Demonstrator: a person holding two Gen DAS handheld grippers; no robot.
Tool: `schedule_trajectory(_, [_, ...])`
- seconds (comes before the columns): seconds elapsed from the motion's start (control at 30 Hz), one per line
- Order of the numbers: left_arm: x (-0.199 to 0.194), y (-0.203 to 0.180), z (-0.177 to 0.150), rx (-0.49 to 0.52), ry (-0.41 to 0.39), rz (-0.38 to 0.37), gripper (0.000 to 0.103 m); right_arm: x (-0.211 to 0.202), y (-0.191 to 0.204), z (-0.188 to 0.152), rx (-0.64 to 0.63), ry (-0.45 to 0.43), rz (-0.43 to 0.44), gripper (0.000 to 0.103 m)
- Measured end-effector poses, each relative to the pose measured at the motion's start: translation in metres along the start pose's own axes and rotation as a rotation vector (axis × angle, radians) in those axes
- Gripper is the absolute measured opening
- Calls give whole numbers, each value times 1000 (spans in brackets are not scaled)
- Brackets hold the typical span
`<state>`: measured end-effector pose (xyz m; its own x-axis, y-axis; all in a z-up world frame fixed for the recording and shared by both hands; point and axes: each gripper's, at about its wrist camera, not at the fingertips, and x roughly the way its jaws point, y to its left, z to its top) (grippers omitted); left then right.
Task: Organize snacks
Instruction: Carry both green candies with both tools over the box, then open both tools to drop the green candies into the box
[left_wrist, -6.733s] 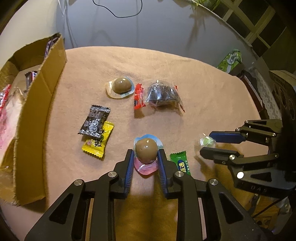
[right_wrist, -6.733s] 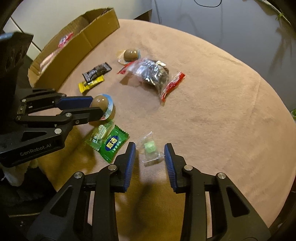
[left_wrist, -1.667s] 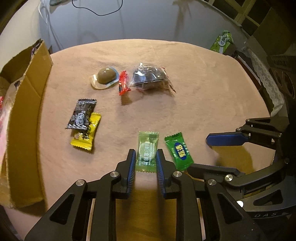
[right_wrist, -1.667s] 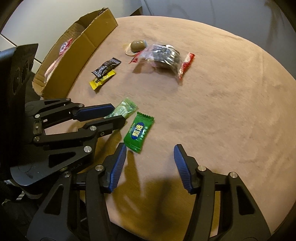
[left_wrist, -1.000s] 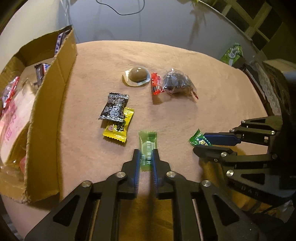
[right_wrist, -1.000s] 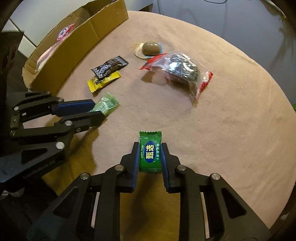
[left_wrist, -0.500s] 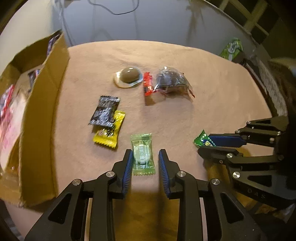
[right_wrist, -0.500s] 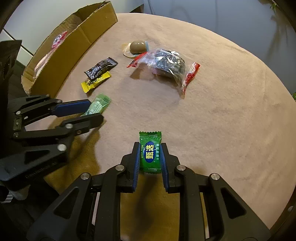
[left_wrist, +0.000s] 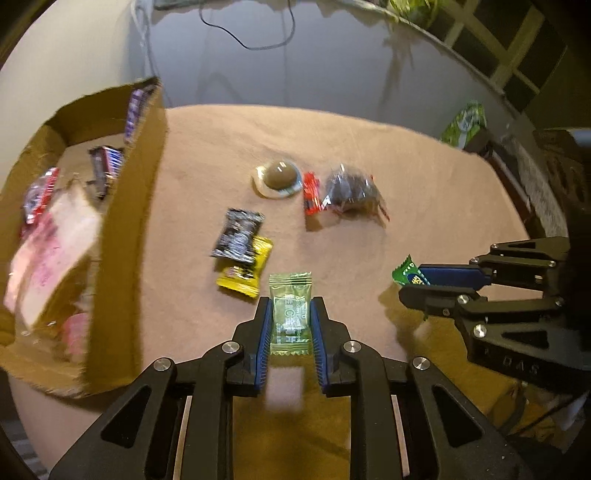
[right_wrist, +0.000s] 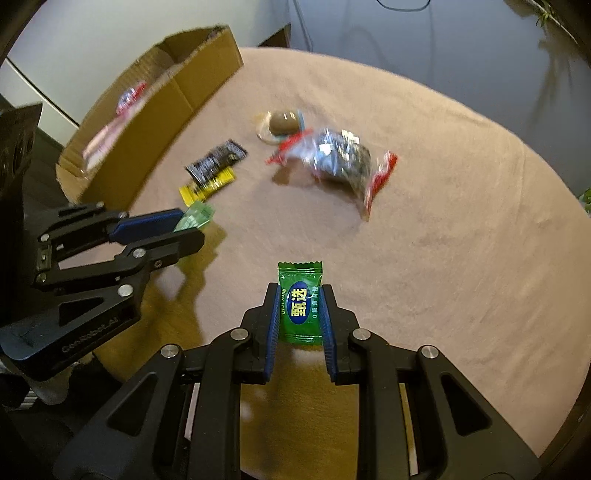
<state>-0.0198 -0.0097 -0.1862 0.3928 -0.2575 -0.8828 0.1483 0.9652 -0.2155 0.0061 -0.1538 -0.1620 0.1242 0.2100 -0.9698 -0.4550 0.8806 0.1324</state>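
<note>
My left gripper (left_wrist: 290, 302) has its jaws closing on a pale green candy packet (left_wrist: 290, 321), which sits between the blue pads, just above the cloth. The same packet (right_wrist: 197, 214) shows in the left gripper (right_wrist: 190, 226) in the right wrist view. My right gripper (right_wrist: 300, 290) is shut on a dark green candy packet (right_wrist: 300, 306), held upright over the table. It appears at the right of the left wrist view as the right gripper (left_wrist: 410, 284). An open cardboard box (left_wrist: 125, 221) with several snacks inside stands at the left.
On the tan tablecloth (left_wrist: 424, 184) lie a brown jelly cup (left_wrist: 279, 177), a red packet (left_wrist: 312, 197), a clear bag of dark snacks (left_wrist: 351, 192), a black packet (left_wrist: 238, 234) and a yellow packet (left_wrist: 245, 273). The table edge curves behind; a green package (left_wrist: 465, 120) sits beyond it.
The left jaws stood apart around the pale green packet on the cloth; now they grip it and it hangs slightly above the cloth. The right gripper keeps its packet.
</note>
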Motion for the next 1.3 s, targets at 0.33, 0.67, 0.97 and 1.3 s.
schedule_trajectory(0.33, [-51,54,13,-101,-115,55,19,-29,25,52,-63,-86,61,21])
schedule_trajectory(0.67, [-71,104,36,-185,-169,129,19,-28,64,122,-155,-145,117,21])
schedule_trajectory(0.97, [-62,135,61,-238,-182,178,19,-10,106,177,-204,-152,168,21])
schedule_trajectory(1.3, [-48,155,71,-289,-172,190,19,24,117,208,-218,-100,173,21])
